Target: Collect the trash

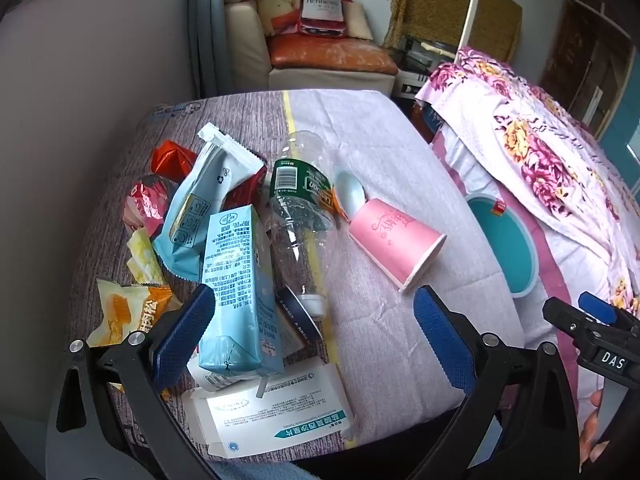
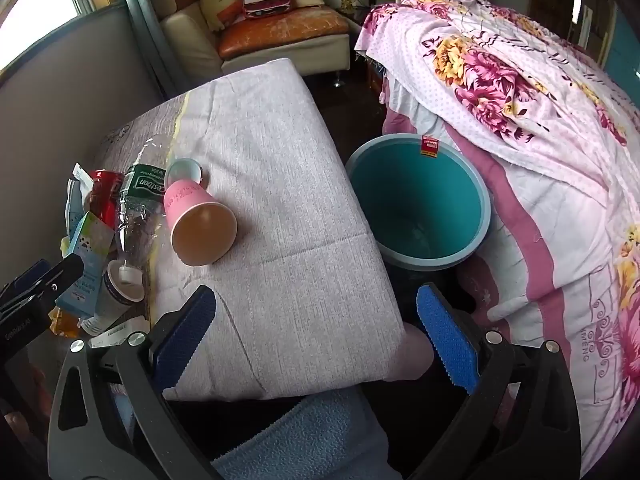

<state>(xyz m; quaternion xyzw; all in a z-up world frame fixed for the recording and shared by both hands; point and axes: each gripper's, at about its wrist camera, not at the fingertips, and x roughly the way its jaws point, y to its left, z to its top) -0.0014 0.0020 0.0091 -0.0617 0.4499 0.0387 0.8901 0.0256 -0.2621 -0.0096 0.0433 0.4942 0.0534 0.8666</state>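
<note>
Trash lies in a heap on the left of a cloth-covered table [image 1: 380, 128]: a light blue carton [image 1: 236, 288], a clear plastic bottle [image 1: 300, 220], a white-blue pouch [image 1: 200, 208], snack wrappers [image 1: 132, 312], a flat white box [image 1: 272, 412]. A pink paper cup [image 1: 394, 240] lies on its side, also in the right wrist view [image 2: 198, 224]. A teal bin [image 2: 416, 204] stands between table and bed. My left gripper [image 1: 314, 332] is open over the heap, its left pad next to the carton. My right gripper [image 2: 316, 336] is open and empty over the table's near right corner.
A bed with a pink floral quilt [image 2: 520, 92] fills the right side. A beige armchair with an orange seat [image 1: 328, 52] stands behind the table. A red can [image 2: 106, 192] stands among the trash. The right gripper shows at the left view's right edge [image 1: 592, 320].
</note>
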